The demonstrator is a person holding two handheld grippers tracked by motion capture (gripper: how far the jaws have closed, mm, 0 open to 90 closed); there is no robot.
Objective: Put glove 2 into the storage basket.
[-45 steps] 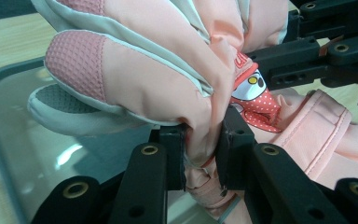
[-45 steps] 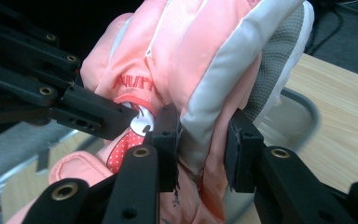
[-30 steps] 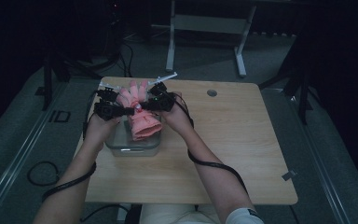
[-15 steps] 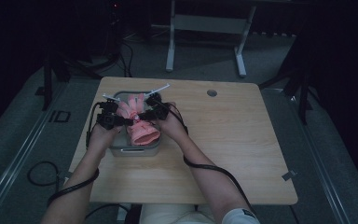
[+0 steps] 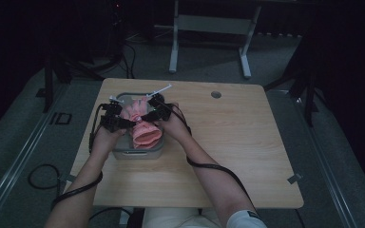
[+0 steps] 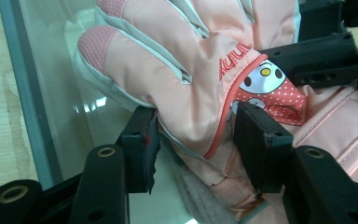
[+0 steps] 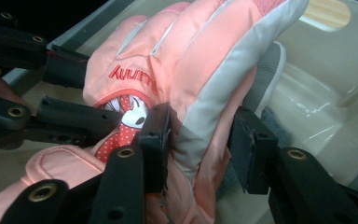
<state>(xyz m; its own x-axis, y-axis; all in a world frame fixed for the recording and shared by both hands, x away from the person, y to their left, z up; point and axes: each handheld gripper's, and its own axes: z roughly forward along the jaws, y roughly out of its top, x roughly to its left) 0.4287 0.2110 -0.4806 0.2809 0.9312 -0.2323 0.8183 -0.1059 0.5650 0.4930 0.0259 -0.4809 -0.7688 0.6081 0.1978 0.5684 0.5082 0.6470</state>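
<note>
Dark room, light wooden table (image 5: 228,156) with a clear plastic container (image 5: 138,153) near its left side. A pink glove (image 5: 142,124) lies in the container, partly over its rim; in the high view its long axis runs roughly front to back, fingers pointing to the table's far edge, cuff toward the person. In the left gripper view the glove (image 6: 200,70) has fingers pointing up-left, with a cartoon patch near its middle. The left gripper (image 5: 121,122) straddles one edge of the glove and the right gripper (image 5: 145,116) the other; both sets of jaws have just been opening. The left gripper (image 6: 196,140) jaws look slack around the fabric, as do the right gripper (image 7: 200,147) jaws, glove (image 7: 191,60) between them, not pinched.
</note>
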